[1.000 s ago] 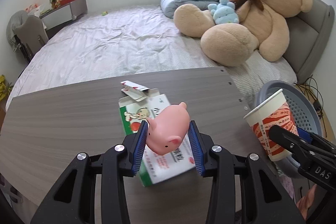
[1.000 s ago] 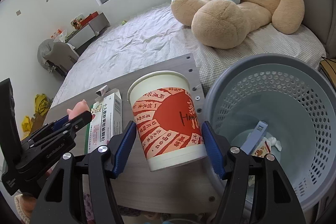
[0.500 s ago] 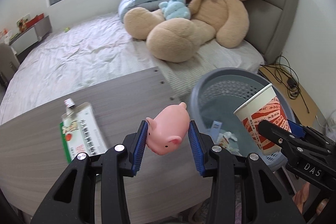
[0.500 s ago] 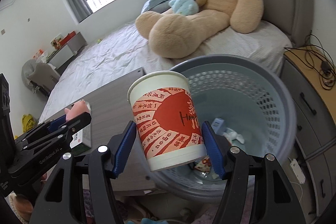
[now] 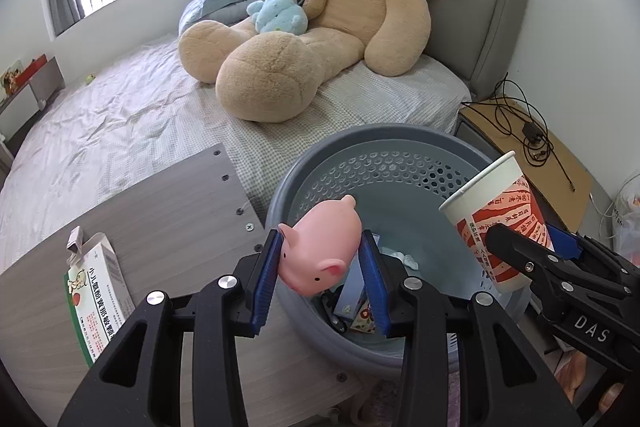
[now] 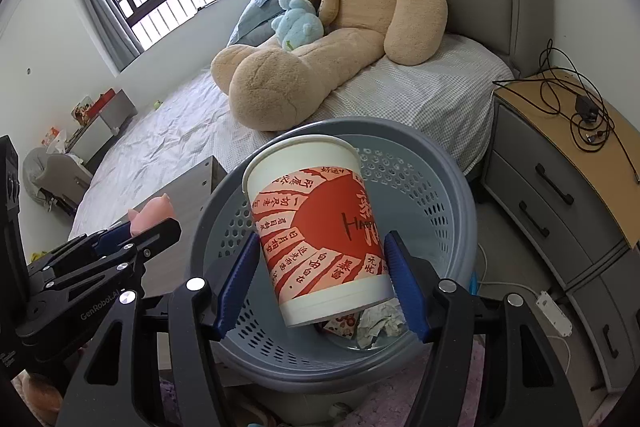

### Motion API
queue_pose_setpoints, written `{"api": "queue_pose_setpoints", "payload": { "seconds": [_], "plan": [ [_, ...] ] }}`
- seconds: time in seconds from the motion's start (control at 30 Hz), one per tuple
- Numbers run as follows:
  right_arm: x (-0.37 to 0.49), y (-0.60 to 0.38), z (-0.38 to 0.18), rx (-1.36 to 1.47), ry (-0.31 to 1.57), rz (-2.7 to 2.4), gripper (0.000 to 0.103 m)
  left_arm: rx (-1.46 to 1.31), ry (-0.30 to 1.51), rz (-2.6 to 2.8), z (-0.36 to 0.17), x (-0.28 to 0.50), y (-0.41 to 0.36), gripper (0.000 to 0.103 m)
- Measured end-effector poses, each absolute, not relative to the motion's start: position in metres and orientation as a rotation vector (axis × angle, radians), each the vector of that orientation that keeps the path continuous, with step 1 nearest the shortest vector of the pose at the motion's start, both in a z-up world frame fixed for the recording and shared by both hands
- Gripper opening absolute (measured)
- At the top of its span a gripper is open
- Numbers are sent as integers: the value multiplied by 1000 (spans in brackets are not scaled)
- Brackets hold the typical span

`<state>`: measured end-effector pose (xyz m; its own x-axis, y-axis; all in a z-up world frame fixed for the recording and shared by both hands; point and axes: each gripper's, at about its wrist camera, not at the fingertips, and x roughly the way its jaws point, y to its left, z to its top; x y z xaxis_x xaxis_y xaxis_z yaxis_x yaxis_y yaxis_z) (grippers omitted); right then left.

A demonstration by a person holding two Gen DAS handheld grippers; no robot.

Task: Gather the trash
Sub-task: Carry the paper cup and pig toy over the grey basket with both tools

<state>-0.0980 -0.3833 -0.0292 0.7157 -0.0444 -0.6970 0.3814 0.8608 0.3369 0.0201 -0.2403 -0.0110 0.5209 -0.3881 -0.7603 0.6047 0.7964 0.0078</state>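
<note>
While the left gripper (image 5: 322, 277) clamps a pink pig (image 5: 318, 247) between its blue pads, the left wrist view shows the toy hanging over the near rim of the grey bin (image 5: 320, 163), snout turned down toward the camera. Inside the bin, behind the pig, lie scraps of paper and a small blue box, partly hidden. A carton (image 5: 98, 291) lies flat on the table (image 5: 168, 211) to the left, well apart from the gripper. At the right edge the right gripper (image 5: 524, 247) holds a cup (image 5: 496, 223) above the bin's far side. In the right wrist view, the right gripper (image 6: 324, 279) pinches the red-and-white cup (image 6: 316, 227) near its base, upright but tilted slightly, directly over the bin (image 6: 440, 155). Crumpled paper (image 6: 378, 319) sits below the cup, possibly with a wrapper beside it. The left gripper (image 6: 160, 227) with the pig (image 6: 152, 213) is at the left, just beside the rim.
</note>
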Motion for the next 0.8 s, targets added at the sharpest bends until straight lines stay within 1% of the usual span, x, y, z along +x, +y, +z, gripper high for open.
{"api": "queue_pose_setpoints", "payload": {
  "seconds": [0.8],
  "plan": [
    [-100, -399, -33, 514, 729, -278, 62, 309, 845, -607, -19, 28, -258, 39]
  ]
}}
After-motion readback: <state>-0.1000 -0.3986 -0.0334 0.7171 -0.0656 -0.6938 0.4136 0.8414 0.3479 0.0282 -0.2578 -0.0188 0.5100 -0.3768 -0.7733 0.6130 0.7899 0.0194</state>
